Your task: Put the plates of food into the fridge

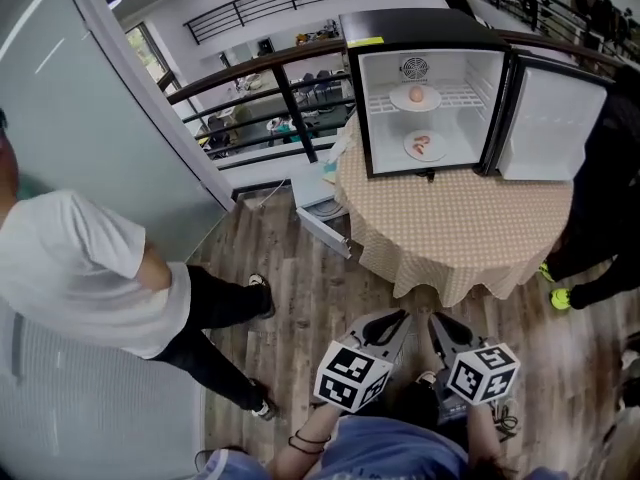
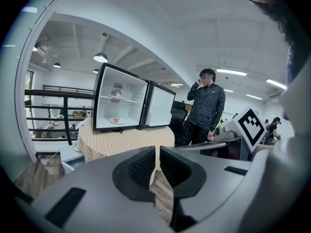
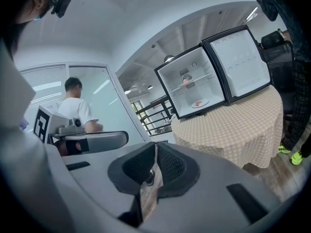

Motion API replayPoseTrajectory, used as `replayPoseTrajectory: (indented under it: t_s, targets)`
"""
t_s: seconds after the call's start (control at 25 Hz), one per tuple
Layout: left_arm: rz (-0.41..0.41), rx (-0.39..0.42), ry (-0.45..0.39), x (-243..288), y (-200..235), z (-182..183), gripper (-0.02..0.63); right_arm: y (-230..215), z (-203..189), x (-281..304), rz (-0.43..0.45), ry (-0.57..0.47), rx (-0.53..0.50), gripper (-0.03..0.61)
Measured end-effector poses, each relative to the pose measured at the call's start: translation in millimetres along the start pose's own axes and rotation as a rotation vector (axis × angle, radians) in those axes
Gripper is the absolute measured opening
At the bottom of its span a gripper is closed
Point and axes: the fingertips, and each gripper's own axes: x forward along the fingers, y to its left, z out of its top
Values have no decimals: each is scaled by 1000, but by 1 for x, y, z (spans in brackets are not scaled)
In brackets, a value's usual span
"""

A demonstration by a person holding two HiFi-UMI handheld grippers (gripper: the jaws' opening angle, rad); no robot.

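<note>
Here's the small black fridge [image 1: 425, 28], standing on the round bench under a beige checked cloth [image 1: 460, 228]. Its white-lined door [image 1: 550, 118] is swung wide to the right. Inside, two loads are in place. A white plate [image 1: 398, 99] sits on the upper wire shelf with a round peach-coloured piece of food [image 1: 416, 95] on it. A second white plate [image 1: 410, 151] lies on the fridge floor, carrying pink-red food [image 1: 425, 145].

Both grippers hang well back from the bench, low over the wood-plank floor [image 1: 320, 298], side by side and pointing towards the fridge. The left gripper [image 1: 400, 316] has its jaws almost together. Its own view shows only a thin slit between the ribbed pads [image 2: 143, 166], with cloth and floor showing through and nothing in it. The right gripper [image 1: 436, 318] has its jaws together at the tips, and nothing is carried there either.

A person in a white T-shirt and black trousers [image 1: 80, 268] stands off to the left on the floor. Another person in dark clothes and bright yellow-green shoes [image 1: 600, 178] stands just right of the bench, beside the open door.
</note>
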Motion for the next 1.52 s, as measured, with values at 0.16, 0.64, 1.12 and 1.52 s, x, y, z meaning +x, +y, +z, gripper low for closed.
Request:
replayPoseTrajectory:
  t_s: [0.16, 0.64, 1.12, 1.52]
  targets:
    - [-19, 12, -6, -30, 1, -11, 37, 31, -12, -6, -12, -21, 3, 28]
    - [-95, 28, -18, -77, -13, -41, 37, 71, -55, -28, -75, -47, 5, 28]
    - [-122, 26, -39, -89, -26, -44, 37, 78, -62, -50, -115, -52, -29, 25]
    - [-127, 34, -26, -92, -31, -51, 37, 80, -65, -53, -123, -50, -22, 25]
